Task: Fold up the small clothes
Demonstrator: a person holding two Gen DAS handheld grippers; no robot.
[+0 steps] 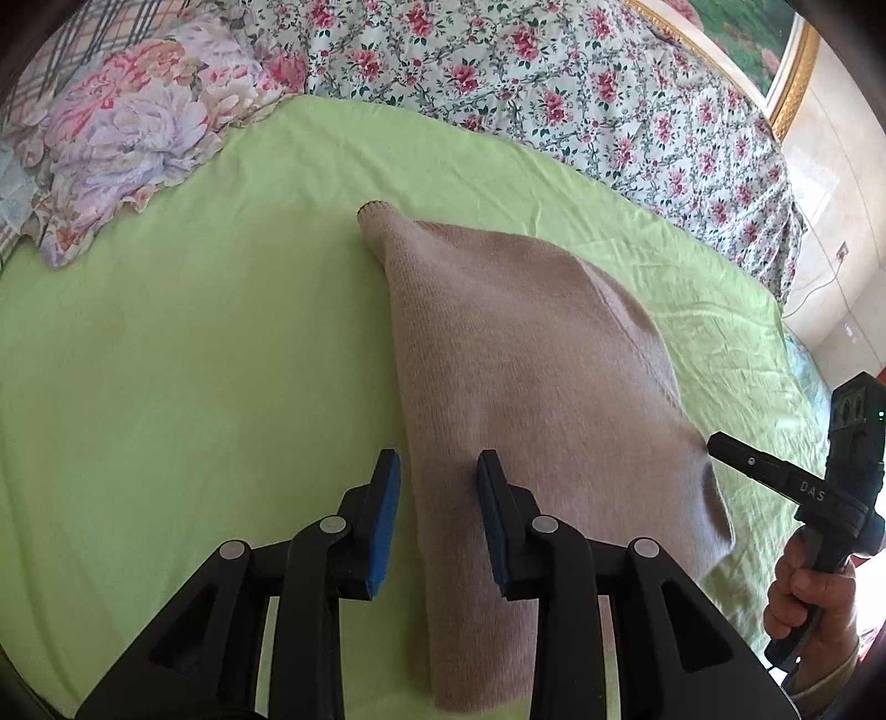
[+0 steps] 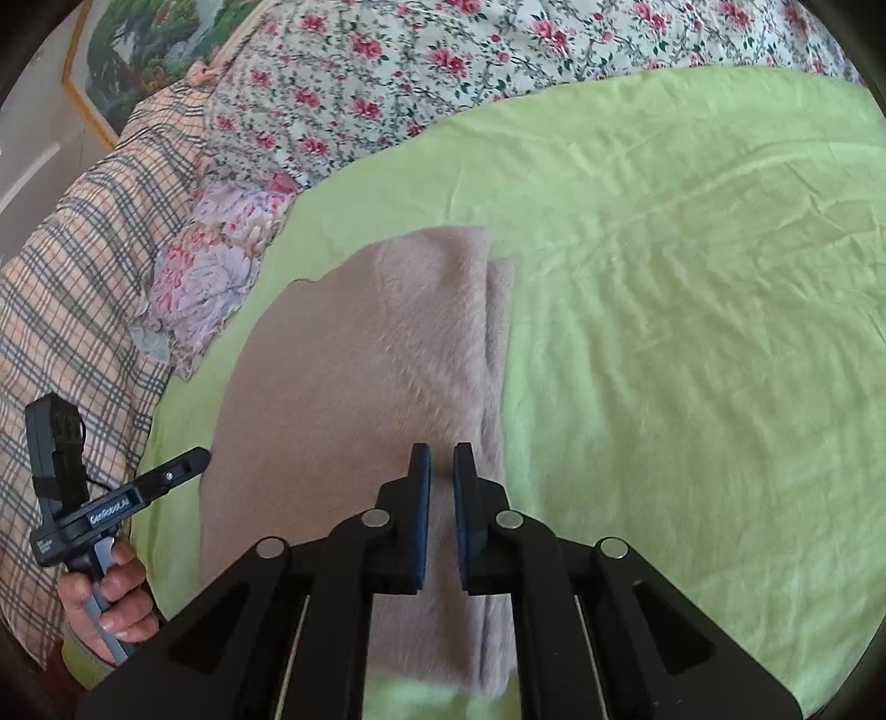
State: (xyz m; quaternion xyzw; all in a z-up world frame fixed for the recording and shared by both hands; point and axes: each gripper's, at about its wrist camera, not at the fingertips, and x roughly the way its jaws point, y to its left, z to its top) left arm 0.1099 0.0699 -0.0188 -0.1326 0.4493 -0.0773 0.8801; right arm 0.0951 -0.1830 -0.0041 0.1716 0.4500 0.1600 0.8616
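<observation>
A beige knit garment lies on the green sheet, partly folded, its narrow end pointing away. My left gripper is open, its blue pads straddling the garment's left edge near me. In the right wrist view the same garment shows a folded double layer along its right side. My right gripper hovers over that right edge with its pads a narrow gap apart; no cloth is visibly pinched. The right gripper also shows in the left wrist view, at the garment's right edge.
A floral pillow and plaid cloth lie at the bed's head. A floral quilt is bunched along the far side. A framed picture hangs on the wall.
</observation>
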